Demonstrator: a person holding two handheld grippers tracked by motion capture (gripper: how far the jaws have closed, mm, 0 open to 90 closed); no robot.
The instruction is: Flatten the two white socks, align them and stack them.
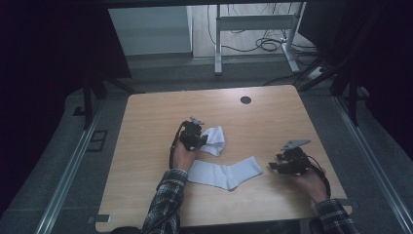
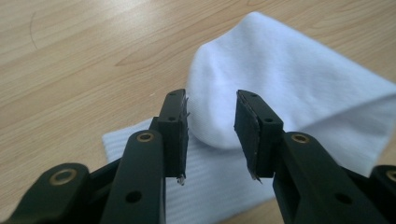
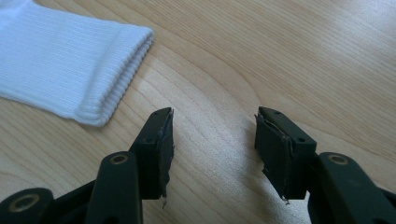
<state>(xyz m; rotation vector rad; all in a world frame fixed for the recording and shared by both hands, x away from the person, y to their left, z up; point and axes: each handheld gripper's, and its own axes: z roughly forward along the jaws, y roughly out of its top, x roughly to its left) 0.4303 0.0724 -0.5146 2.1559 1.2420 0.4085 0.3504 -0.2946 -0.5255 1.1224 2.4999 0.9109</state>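
Two white socks lie on the wooden table (image 1: 146, 122). One sock (image 1: 226, 174) is spread flat near the front edge; its ribbed cuff (image 3: 70, 65) shows in the right gripper view. The other sock (image 1: 215, 140) is folded over on itself, with a rounded fold (image 2: 280, 70) lying on a ribbed layer (image 2: 210, 186). My left gripper (image 1: 196, 137) (image 2: 211, 126) is right at that fold, its jaws apart around the fold's end, the pads not visibly pressing. My right gripper (image 1: 278, 165) (image 3: 212, 140) stands open over bare wood, to the right of the flat sock's cuff.
A round dark hole (image 1: 246, 100) sits near the table's far edge. Beyond the table stand a metal desk frame (image 1: 253, 29) and loose cables (image 1: 268, 44) on the floor. Bare wood lies to the left of the socks and along the back.
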